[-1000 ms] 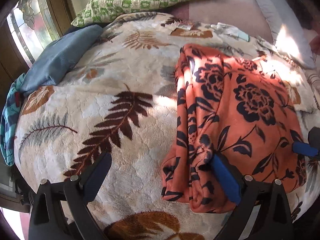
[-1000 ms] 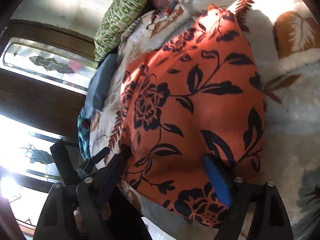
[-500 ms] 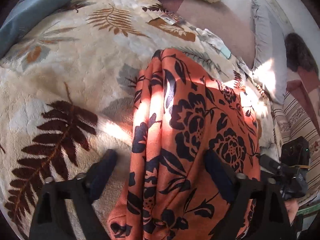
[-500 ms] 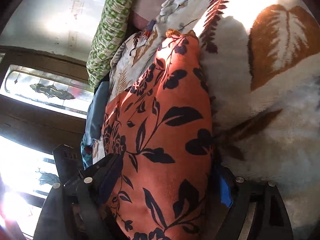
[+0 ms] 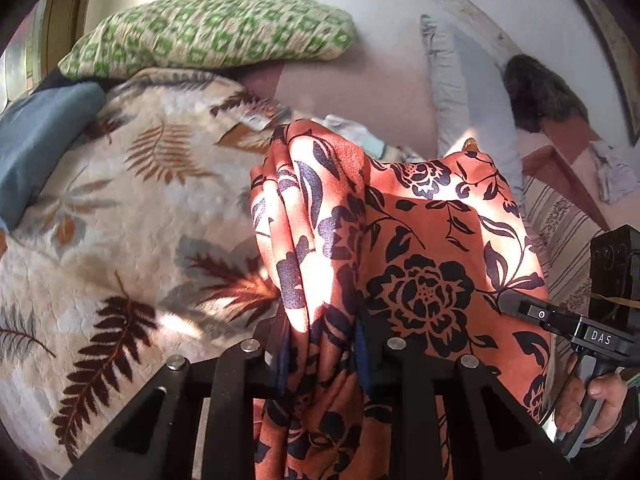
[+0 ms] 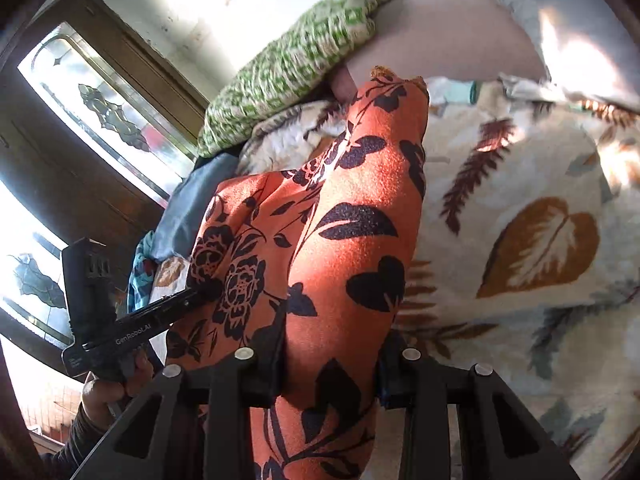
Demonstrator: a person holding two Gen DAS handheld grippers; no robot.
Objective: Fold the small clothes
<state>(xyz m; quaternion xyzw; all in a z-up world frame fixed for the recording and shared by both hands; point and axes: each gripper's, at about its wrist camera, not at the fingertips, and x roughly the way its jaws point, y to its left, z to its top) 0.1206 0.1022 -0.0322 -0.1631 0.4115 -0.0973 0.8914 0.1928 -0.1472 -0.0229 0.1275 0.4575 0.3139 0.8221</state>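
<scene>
An orange garment with black flowers (image 5: 400,248) is lifted off the leaf-print blanket (image 5: 120,240), its far end trailing toward the pillows. My left gripper (image 5: 322,348) is shut on a bunched edge of it. My right gripper (image 6: 332,364) is shut on another edge of the same garment (image 6: 340,240). The cloth hangs stretched between the two. The right gripper shows at the right of the left wrist view (image 5: 560,320); the left gripper shows at the left of the right wrist view (image 6: 132,320).
A green patterned pillow (image 5: 208,36) and a grey pillow (image 5: 460,92) lie at the head of the bed. Blue cloth (image 5: 36,140) lies at the left edge. A stained-glass window (image 6: 100,120) stands beside the bed. Striped fabric (image 5: 560,232) lies at the right.
Both grippers have closed on the garment's near edges and lifted it off the blanket. The cloth has gathered into folds between them.
</scene>
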